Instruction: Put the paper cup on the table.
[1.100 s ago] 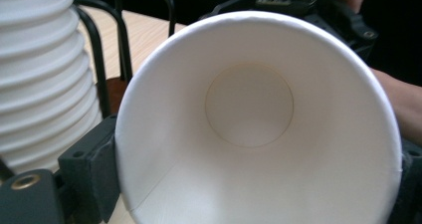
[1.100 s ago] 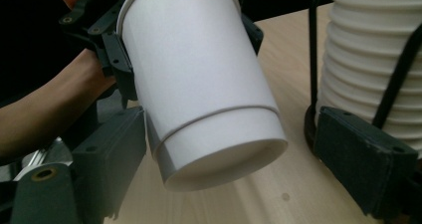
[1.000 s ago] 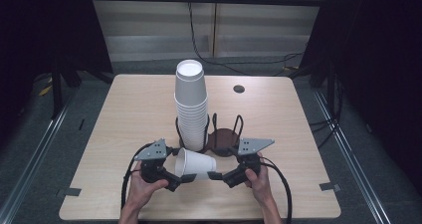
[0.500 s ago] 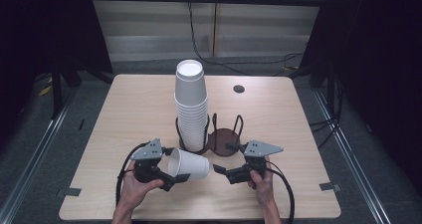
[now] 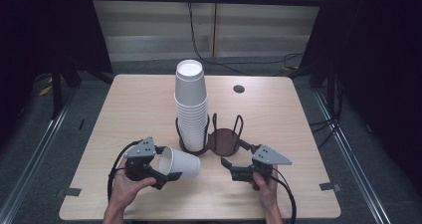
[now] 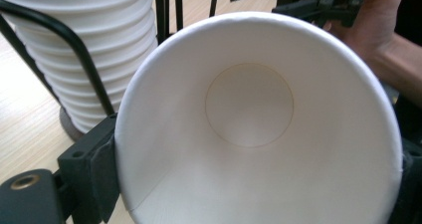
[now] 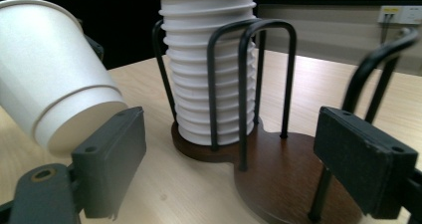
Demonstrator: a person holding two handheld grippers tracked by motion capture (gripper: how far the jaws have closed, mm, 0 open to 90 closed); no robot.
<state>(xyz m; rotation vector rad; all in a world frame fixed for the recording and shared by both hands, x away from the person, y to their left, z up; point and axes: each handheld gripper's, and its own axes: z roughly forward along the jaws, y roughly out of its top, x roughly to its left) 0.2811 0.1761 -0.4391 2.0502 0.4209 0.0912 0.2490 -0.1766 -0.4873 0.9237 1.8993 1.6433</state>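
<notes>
A white paper cup (image 5: 180,163) lies on its side just above the table, with my left gripper (image 5: 166,164) shut on its rim. In the left gripper view the cup's open mouth (image 6: 259,124) faces the camera and a black pad (image 6: 107,169) presses its left wall. My right gripper (image 5: 230,168) stands open to the right of the cup with nothing between its jaws. In the right gripper view (image 7: 239,154) the cup's base (image 7: 54,69) hangs at upper left. A tall stack of white cups (image 5: 190,102) fills the left ring of a black wire holder (image 5: 224,139).
The holder's right ring (image 7: 283,179) has a bare brown base just ahead of my right gripper. The stack (image 7: 209,59) and its wire loops stand close behind both grippers. A small dark round hole (image 5: 239,89) sits at the table's back right.
The two hands have drawn apart. My left gripper carried the cup a little to the left, and my right gripper slid to the right, away from the cup's base.
</notes>
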